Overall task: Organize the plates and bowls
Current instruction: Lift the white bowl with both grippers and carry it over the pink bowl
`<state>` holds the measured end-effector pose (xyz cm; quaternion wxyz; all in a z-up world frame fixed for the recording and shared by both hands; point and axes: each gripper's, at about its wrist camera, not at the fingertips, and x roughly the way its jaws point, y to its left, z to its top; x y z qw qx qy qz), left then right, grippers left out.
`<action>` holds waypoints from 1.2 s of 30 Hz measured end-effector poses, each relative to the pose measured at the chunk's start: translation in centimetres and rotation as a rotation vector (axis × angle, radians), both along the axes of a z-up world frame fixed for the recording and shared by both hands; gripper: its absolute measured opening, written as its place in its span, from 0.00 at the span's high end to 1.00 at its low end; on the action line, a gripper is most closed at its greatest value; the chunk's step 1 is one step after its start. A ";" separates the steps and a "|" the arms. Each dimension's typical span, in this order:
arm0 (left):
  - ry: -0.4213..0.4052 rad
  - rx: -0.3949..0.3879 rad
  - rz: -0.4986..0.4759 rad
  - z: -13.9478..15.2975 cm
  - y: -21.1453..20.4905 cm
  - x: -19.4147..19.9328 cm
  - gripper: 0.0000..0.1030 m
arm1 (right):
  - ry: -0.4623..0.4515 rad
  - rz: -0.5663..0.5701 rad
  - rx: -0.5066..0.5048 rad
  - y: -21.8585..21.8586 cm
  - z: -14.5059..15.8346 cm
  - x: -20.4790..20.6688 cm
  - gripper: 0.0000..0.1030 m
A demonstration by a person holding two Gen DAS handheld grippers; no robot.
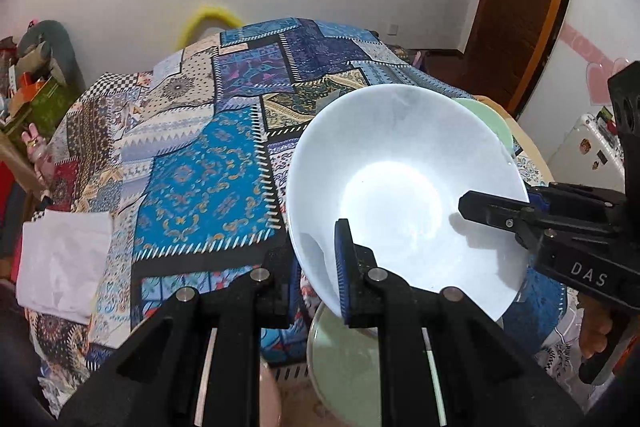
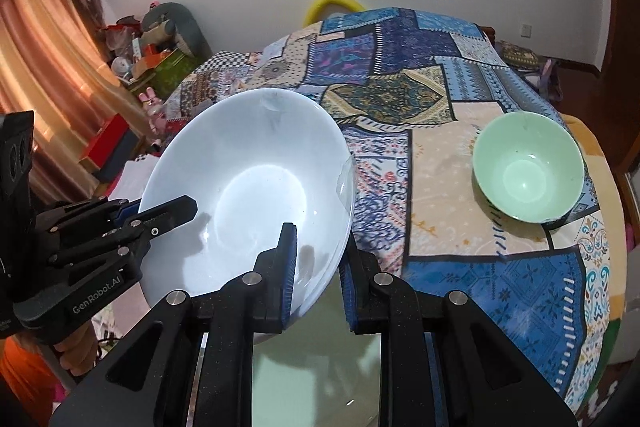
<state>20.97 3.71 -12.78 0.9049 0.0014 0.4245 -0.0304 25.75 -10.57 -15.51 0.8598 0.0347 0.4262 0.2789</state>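
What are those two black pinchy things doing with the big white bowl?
A person is holding a tool in each hand, and both are pinching the rim of the big white bowl. The left tool grips one side and the right tool grips the other, so the bowl hangs tilted above the patchwork tablecloth. A small green bowl sits on the table, and a pale green plate lies underneath.
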 end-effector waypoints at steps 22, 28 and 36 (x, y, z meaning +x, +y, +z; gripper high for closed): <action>-0.029 -0.007 0.103 0.1 6.6 -9.7 0.85 | -0.010 0.091 0.070 6.0 -0.3 -6.5 0.82; -0.024 -0.008 0.139 -0.7 9.0 -11.3 0.85 | -0.008 0.121 0.069 8.3 -1.0 -7.4 0.82; 0.006 -0.013 0.178 -2.5 12.0 -12.6 0.85 | 0.030 0.162 0.074 11.3 -2.6 -7.7 0.82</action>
